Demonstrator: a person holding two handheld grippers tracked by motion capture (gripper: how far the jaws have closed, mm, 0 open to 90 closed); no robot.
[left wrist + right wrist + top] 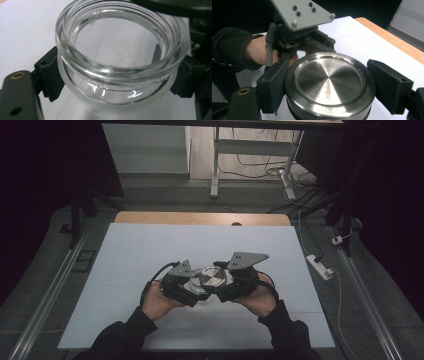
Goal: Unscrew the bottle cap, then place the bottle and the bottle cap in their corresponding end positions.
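A clear glass jar (pixel 117 82) with a threaded mouth stands between the black jaws of my left gripper (pixel 117 75), which is shut on it just under the rim. My right gripper (pixel 331 86) is shut on a round brushed-steel lid (pixel 329 80), one pad on each side. From above, the lid (pixel 213 277) sits between the left gripper (pixel 182 284) and the right gripper (pixel 240 281), which meet mid-table. The lid's dark edge (pixel 162 6) hangs over the far rim of the open jar mouth. The jar looks empty.
A white mat (pixel 150 250) covers the wooden table (pixel 200 217). The person's hands and dark sleeves come in at the near edge. Beyond the table stand a desk frame (pixel 216 165) and floor cables; a power strip (pixel 320 266) lies to the right.
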